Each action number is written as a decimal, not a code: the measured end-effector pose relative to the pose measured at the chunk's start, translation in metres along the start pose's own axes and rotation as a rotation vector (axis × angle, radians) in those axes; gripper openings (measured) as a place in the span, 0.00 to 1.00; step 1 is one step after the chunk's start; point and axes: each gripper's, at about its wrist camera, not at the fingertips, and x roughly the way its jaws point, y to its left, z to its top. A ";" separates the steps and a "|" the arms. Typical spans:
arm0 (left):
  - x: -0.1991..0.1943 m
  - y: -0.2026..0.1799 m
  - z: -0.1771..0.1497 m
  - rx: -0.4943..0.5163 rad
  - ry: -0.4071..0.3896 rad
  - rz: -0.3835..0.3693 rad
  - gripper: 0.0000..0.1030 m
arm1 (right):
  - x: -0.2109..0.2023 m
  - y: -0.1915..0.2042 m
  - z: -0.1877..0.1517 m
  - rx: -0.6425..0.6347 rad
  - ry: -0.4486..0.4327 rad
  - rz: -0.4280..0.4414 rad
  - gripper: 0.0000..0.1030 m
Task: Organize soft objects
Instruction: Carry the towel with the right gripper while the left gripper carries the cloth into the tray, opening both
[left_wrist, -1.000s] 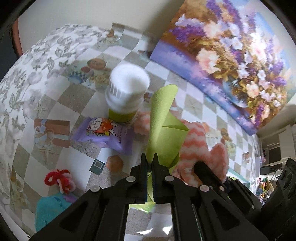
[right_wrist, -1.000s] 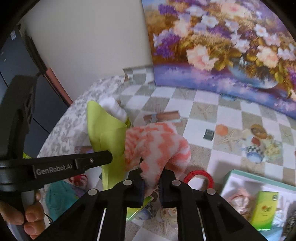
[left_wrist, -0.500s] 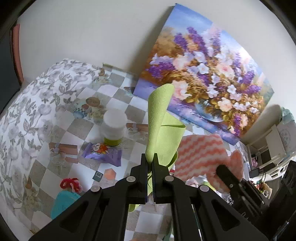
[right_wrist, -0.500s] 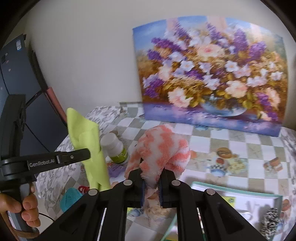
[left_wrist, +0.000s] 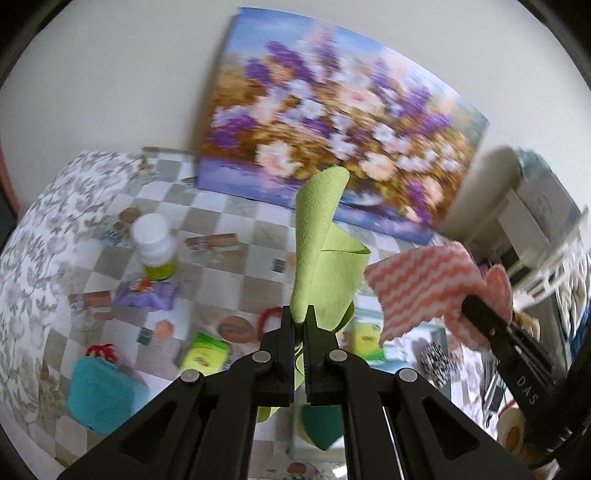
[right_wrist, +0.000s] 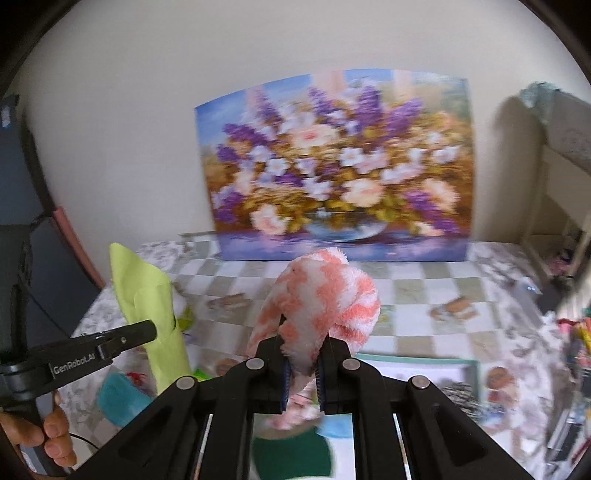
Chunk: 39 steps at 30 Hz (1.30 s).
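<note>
While both cloths hang clear above the desk (left_wrist: 236, 291), left gripper (left_wrist: 301, 317) is pinched on the lime-green cloth (left_wrist: 325, 258), which stands up curled. Right gripper (right_wrist: 303, 350) is clamped on the fluffy pink-and-white cloth (right_wrist: 325, 295), just beside the green one.

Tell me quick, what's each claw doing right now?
Left claw: shut on the green cloth.
Right claw: shut on the pink striped towel.
</note>
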 end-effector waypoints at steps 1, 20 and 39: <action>0.002 -0.010 -0.003 0.020 0.007 -0.010 0.03 | -0.005 -0.009 -0.003 0.005 -0.001 -0.023 0.11; 0.075 -0.107 -0.054 0.159 0.228 -0.152 0.03 | -0.014 -0.129 -0.032 0.185 0.151 -0.287 0.11; 0.152 -0.065 -0.076 0.047 0.380 -0.039 0.03 | 0.098 -0.111 -0.093 0.147 0.455 -0.146 0.14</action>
